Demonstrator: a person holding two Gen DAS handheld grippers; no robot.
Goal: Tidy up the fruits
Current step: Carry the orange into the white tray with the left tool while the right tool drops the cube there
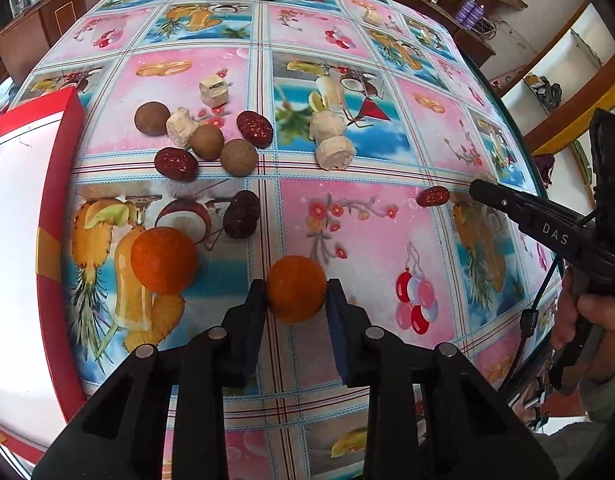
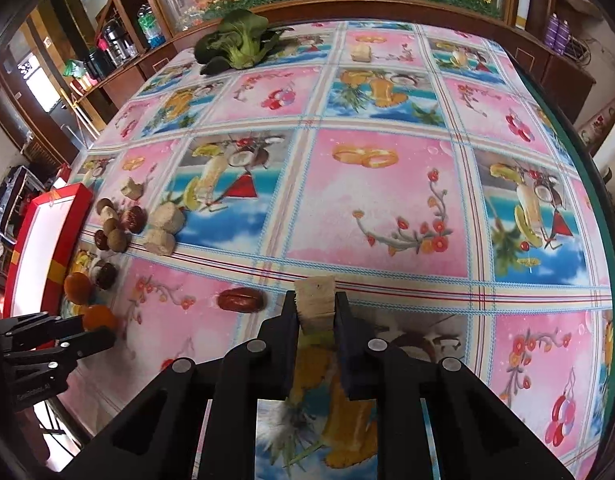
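Left gripper (image 1: 296,294) clamps an orange (image 1: 295,289) on the tablecloth (image 1: 367,240), near edge, w/ a 2nd orange (image 1: 164,260) just left by the red box (image 1: 53,208). Right gripper (image 2: 316,306) pinches a beige cube (image 2: 316,302); date (image 2: 240,300) just left.

Two oranges (image 1: 164,261), four red dates (image 1: 254,129), three brown longans (image 1: 152,119)

Orange (image 1: 295,290) sits on the desk between my left tongs (image 1: 296,292), pads pressing its sides. Second orange (image 1: 164,261) rests just left, near the red box (image 1: 53,216). Beige chunk (image 2: 315,302) upright, pinched in my right tongs (image 2: 316,312). Red date (image 2: 240,300) lies flat just left of it.
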